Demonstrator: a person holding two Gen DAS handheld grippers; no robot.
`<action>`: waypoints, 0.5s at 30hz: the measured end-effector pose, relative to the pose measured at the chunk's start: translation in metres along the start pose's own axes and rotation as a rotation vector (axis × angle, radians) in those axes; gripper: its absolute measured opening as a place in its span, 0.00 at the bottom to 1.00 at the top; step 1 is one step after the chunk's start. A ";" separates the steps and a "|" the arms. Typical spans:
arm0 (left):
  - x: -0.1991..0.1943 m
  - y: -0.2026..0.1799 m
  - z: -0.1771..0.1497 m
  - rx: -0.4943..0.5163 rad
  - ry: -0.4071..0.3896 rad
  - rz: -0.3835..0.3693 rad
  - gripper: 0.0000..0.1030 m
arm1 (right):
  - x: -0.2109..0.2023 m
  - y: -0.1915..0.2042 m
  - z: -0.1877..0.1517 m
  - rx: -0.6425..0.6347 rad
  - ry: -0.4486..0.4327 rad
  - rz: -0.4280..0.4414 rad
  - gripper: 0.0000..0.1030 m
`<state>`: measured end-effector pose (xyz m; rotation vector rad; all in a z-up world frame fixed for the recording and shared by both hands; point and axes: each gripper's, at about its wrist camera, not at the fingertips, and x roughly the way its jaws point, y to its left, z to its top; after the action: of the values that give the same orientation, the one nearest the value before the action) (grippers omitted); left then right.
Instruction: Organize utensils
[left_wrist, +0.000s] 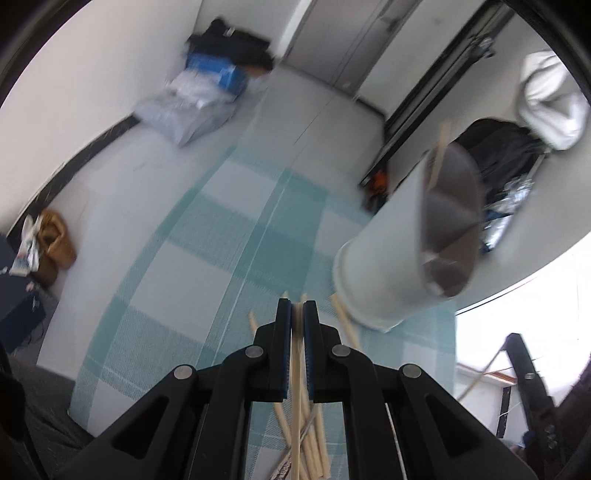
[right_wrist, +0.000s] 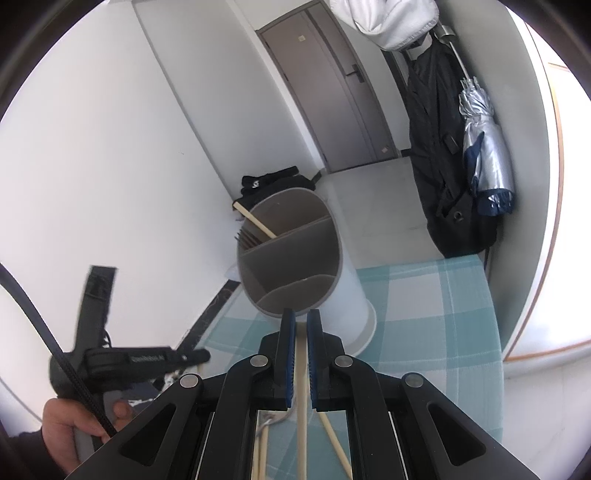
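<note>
- The bench (right_wrist: 424, 314) is covered by a teal-and-white checked cloth, which carries everything below.
- A white cylindrical plastic utensil holder (right_wrist: 347, 299) with grey inner dividers stands on the cloth, just ahead of the right tool (right_wrist: 301, 325) and ahead and to the right of the left tool (left_wrist: 297, 314).
- In the holder's far compartment one pale wooden chopstick (right_wrist: 258, 223) leans against the rim beside some dark slender utensils; the near compartments look empty.
- A loose pile of pale wooden chopsticks (left_wrist: 314, 443) lies on the cloth under the left tool, with another (left_wrist: 345, 325) touching the holder's base.
- The left tool is nearly closed, pinching a single pale chopstick (left_wrist: 295, 406) lengthwise.
- The right tool is likewise almost closed on one chopstick (right_wrist: 302, 406), with more chopsticks lying beneath it.
</note>
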<state>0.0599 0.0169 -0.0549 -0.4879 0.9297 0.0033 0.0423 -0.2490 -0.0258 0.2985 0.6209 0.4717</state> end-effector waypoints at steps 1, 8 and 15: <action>-0.005 -0.001 0.001 0.008 -0.024 -0.014 0.03 | -0.001 0.001 0.000 0.005 -0.001 0.006 0.05; -0.039 -0.010 -0.001 0.110 -0.218 -0.062 0.03 | -0.002 0.010 0.002 0.013 0.005 0.002 0.05; -0.059 -0.023 0.004 0.177 -0.309 -0.077 0.03 | -0.013 0.022 0.004 -0.038 -0.032 -0.056 0.05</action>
<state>0.0326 0.0102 0.0016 -0.3461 0.6016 -0.0708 0.0278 -0.2373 -0.0073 0.2516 0.5868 0.4239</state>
